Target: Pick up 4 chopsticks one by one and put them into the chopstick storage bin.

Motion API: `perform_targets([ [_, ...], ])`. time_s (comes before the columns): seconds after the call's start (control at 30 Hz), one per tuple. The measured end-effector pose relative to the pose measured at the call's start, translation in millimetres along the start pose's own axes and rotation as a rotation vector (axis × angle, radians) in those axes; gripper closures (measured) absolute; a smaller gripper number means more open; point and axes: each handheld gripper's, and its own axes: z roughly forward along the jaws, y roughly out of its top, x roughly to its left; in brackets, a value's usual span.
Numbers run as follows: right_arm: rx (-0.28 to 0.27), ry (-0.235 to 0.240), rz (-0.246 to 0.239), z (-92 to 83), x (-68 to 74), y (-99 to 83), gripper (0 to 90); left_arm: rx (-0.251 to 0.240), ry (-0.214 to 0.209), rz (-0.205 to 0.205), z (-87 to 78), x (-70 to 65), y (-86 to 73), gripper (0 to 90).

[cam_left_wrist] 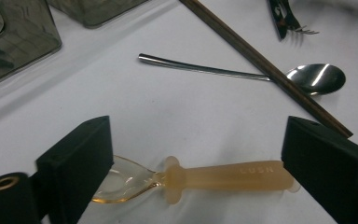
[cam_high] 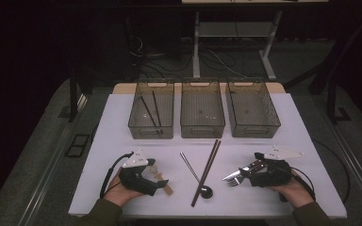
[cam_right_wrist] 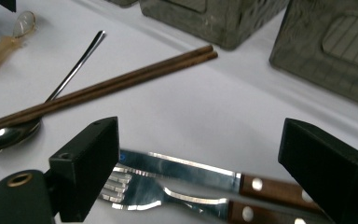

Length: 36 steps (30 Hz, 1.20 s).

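Note:
An amber plastic spoon (cam_left_wrist: 228, 175) lies flat on the white table (cam_high: 122, 141) between the jaws of my left gripper (cam_left_wrist: 198, 140), which stands open; its handle end is close to the right jaw and its bowl runs behind the left jaw. In the high view this gripper (cam_high: 158, 182) is at the front left. My right gripper (cam_right_wrist: 200, 140) is open low over a wood-handled knife (cam_right_wrist: 191, 170) and fork (cam_right_wrist: 140, 189), which lie side by side on the table. In the high view it (cam_high: 245, 172) is at the front right.
A metal spoon (cam_high: 206, 191) lies mid-table with a pair of brown chopsticks (cam_high: 207, 170) crossing its handle. Three grey bins stand in a row at the back: the left bin (cam_high: 136, 127) holds dark chopsticks (cam_high: 148, 110), then the middle bin (cam_high: 202, 129) and right bin (cam_high: 254, 129).

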Motion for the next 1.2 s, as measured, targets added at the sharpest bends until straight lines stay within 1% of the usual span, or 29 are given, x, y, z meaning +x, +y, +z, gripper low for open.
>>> perform_targets([
  [0.03,-0.005,-0.007,-0.005,-1.5,0.6,-2.5,12.3,-0.003,0.001,0.002,-0.5,-0.3,0.4,13.8],
  [0.07,0.000,-0.006,-0.002,-3.0,0.6,-4.6,12.3,-0.001,-0.001,0.003,-0.9,-0.4,1.2,15.4],
  [0.1,0.002,0.004,0.008,-4.6,0.3,-6.6,12.3,-0.003,-0.013,0.007,-1.2,-0.6,1.9,18.5],
  [0.17,0.000,0.007,0.021,-6.7,0.1,-9.4,12.3,-0.003,-0.027,0.015,-2.3,-1.8,3.8,30.2],
  [0.2,-0.001,0.003,0.018,-7.2,-0.4,-9.6,12.3,0.000,-0.043,0.016,-2.5,-2.2,5.1,34.2],
  [0.27,-0.008,-0.001,0.024,-6.7,-0.4,-8.5,12.3,-0.002,-0.068,0.019,-2.0,-4.4,7.4,46.9],
  [0.33,0.000,-0.004,0.014,-5.5,-0.7,-8.4,12.3,0.006,-0.089,0.027,0.2,-7.0,10.7,56.8],
  [0.43,0.010,-0.009,0.011,-4.1,-0.8,-8.9,12.3,-0.002,-0.118,0.030,5.2,-11.8,16.0,68.7],
  [0.5,0.011,-0.010,0.010,-3.6,-1.0,-8.7,12.3,0.001,-0.135,0.034,8.8,-15.1,20.3,77.2],
  [0.6,0.015,-0.010,0.014,-2.4,-1.0,-8.6,12.3,0.004,-0.159,0.051,15.6,-20.7,25.5,88.4],
  [0.67,0.020,-0.009,0.008,-2.1,-0.7,-8.3,12.3,0.012,-0.172,0.061,21.2,-25.4,28.2,89.5],
  [0.73,0.020,-0.010,0.007,-1.7,-0.1,-8.2,12.3,0.033,-0.175,0.078,27.8,-30.4,31.0,89.5],
  [0.93,0.018,-0.013,0.009,-0.9,-0.6,-8.3,12.3,0.062,-0.192,0.110,47.3,-46.9,39.0,89.6],
  [1.07,0.022,-0.012,0.010,-0.5,-0.9,-8.3,12.3,0.091,-0.207,0.135,60.9,-57.6,42.8,89.7],
  [1.2,0.023,-0.010,0.005,-0.7,-1.0,-8.1,12.3,0.106,-0.211,0.145,71.7,-66.3,45.8,89.6],
])
